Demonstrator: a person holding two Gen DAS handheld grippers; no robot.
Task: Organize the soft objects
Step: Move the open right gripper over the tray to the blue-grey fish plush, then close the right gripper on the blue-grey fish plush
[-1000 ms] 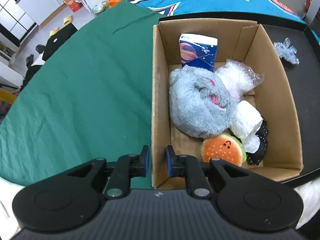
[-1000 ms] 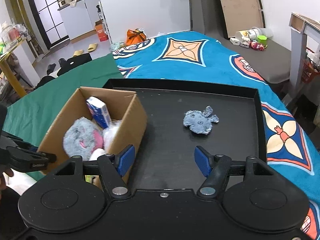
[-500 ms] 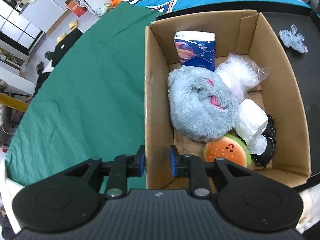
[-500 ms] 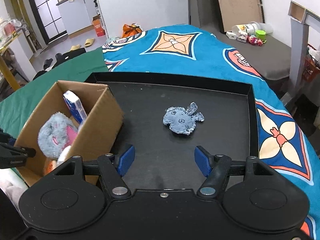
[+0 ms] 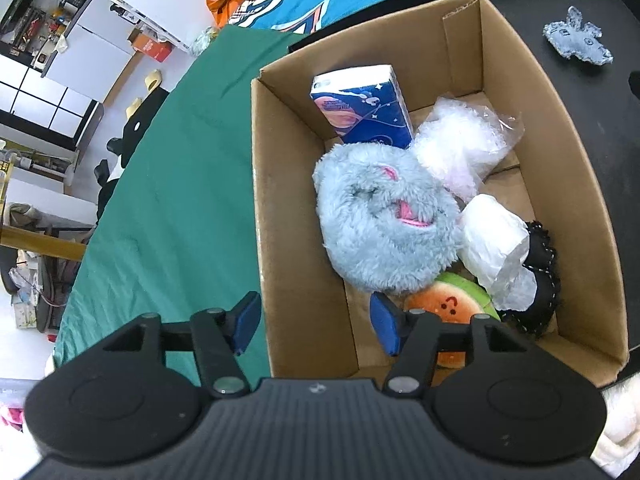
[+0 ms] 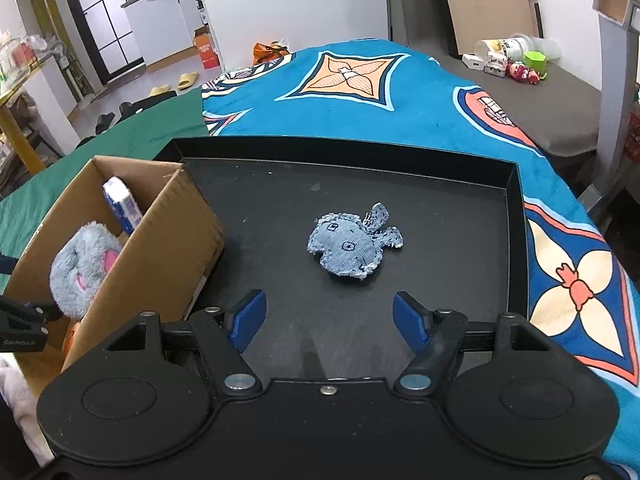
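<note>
- Denim toy (image 6: 354,246), a small frayed blue shape with stitched eyes, lies flat near the middle of the black tray (image 6: 516,200); it is the only soft thing not yet boxed, so it reads as the next thing to collect.
- The right gripper (image 6: 329,320) hangs above the tray's near edge, pointing down toward the denim toy; its blue pads stand wide apart with nothing between them, and the toy lies just beyond them, untouched; the wide stance seems meant to let the pads straddle the toy.
- The cardboard box (image 5: 296,240) stands at the tray's left edge, partly on the tray and partly over the green cloth (image 5: 172,200), close enough to serve as the drop-off place.
- Inside the box, a blue tissue pack (image 5: 362,108) leans upright against the far wall; a fluffy grey-blue plush (image 5: 384,220) fills the middle; a crumpled clear plastic bag (image 5: 460,148) sits toward the far right; a white wrapped roll (image 5: 494,240) and a black lacy item (image 5: 540,280) lie along the right wall; a burger-shaped plush (image 5: 448,304) rests at the near end.
- The left gripper (image 5: 314,322) hovers over the box's near left wall; its jaws have just been opening and now stand fairly wide, one pad outside the wall and one inside; the pads do not press on the cardboard and hold nothing.
- Judged from the layout, one pick and one drop into the box remain.
</note>
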